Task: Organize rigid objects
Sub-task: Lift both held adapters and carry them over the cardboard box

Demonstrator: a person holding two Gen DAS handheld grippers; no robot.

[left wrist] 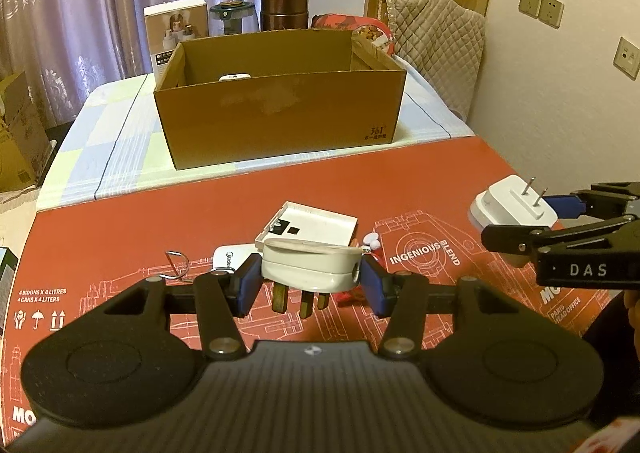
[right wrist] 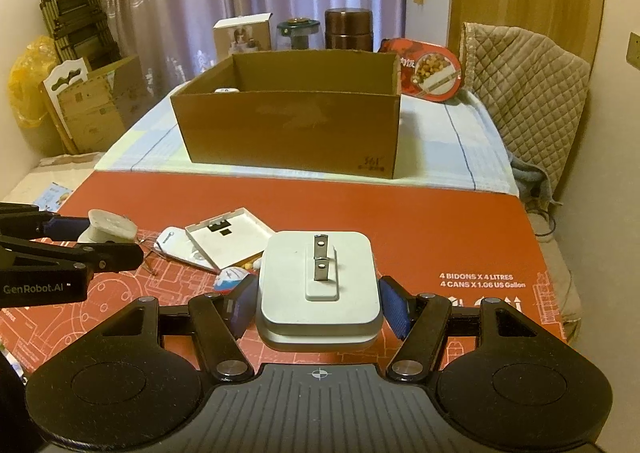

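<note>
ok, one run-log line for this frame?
left gripper: shut on three-pin plug | right gripper: shut on square two-prong adapter | cardboard box: open, ahead | both loads outside box

Ahead of my hand-held gripper, the surface carries a red printed mat (right wrist: pixel 400 213) and, beyond it, a pale checked cloth (right wrist: pixel 452 149). On the mat: white flat case (right wrist: pixel 228 237), white remote (right wrist: pixel 176 243). On the cloth: open cardboard box (right wrist: pixel 292 129).
</note>
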